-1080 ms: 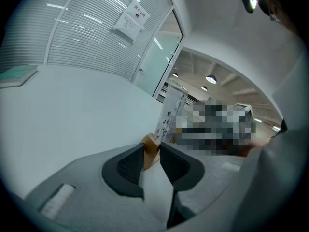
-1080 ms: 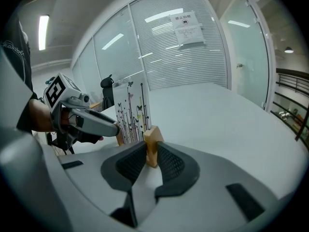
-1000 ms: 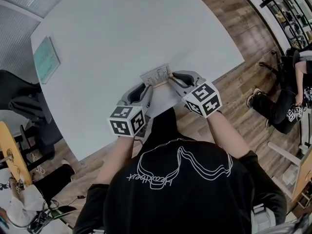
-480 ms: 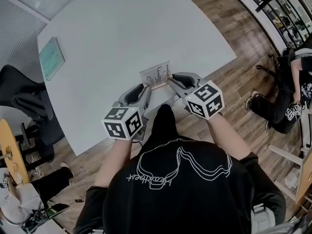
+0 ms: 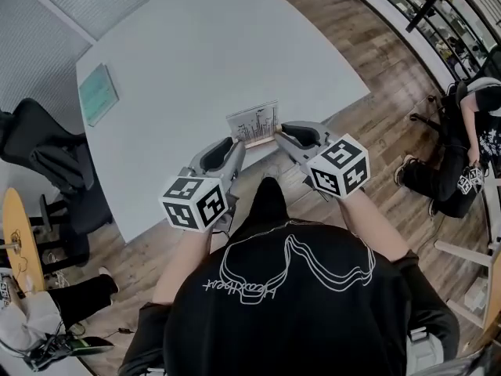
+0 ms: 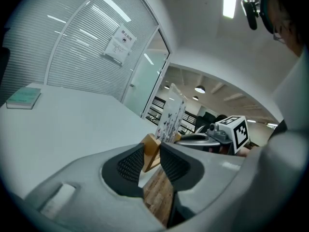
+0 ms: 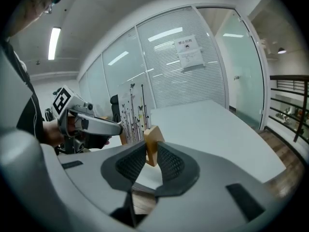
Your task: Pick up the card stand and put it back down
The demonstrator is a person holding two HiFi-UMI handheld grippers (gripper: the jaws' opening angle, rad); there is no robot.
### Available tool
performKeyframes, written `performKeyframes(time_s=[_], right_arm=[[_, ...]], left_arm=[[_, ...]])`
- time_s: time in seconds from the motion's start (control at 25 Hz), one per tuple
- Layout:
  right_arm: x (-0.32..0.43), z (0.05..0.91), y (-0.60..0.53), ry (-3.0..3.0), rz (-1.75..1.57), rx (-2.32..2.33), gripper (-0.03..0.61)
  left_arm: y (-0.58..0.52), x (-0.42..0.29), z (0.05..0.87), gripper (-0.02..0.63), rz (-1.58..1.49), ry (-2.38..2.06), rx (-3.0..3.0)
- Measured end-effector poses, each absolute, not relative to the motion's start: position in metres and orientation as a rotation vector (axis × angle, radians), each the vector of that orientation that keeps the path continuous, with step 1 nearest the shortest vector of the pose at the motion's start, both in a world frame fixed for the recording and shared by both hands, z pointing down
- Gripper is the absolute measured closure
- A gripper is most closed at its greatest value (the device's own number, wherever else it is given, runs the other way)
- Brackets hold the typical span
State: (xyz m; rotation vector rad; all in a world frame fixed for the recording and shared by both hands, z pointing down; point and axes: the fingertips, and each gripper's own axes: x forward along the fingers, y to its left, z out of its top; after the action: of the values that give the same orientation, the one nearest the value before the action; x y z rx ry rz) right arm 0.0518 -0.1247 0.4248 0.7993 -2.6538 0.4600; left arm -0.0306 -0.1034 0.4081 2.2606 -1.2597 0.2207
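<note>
**Stand is up: lifted off the table since a second ago**

Both grippers and the card stand point(image 5: 254, 124) have risen together towards the head camera; the grip looks unchanged. The table point(image 5: 196, 45) has slid in the head view, which looks like head motion only.

- Left gripper point(image 6: 152, 154): jaws clamped on the stand's left wooden end, pads pressing both faces.
- Right gripper point(image 7: 150, 153): jaws clamped on the right wooden end, same way.
- The stand hangs between the two, card upright, in the air over the near table edge. Floor point(image 6: 157, 197) shows under the left jaws, so it's clear of the top.
- Book point(image 5: 99, 94) lies well apart at the far left, not in the way.

Step, as I read it: pick-up done, at or near the top of the lift.

Next: lower both ends evenly, keep the base level, land it fully on the table rather than on the edge, then open both jaws and back off.
</note>
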Motion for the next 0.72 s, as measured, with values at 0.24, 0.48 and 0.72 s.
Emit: performKeyframes(time_s=[0.24,0.48,0.72], right_arm=[[0.049,0.394,-0.101,-2.682,0.398,0.804,0.499],[0.045,0.379,-0.087,-2.692,0.375,0.779,0.499],[0.045,0.379,-0.089,-2.682,0.399,0.785,0.5]], left_arm=[[-0.079,-0.035,0.381,0.505,0.187,-1.256,2.29],[-0.068,-0.038,0.364,0.505,0.178,-1.256,2.322],[-0.069,-0.039,0.363,0.505,0.141,-1.26,2.311]])
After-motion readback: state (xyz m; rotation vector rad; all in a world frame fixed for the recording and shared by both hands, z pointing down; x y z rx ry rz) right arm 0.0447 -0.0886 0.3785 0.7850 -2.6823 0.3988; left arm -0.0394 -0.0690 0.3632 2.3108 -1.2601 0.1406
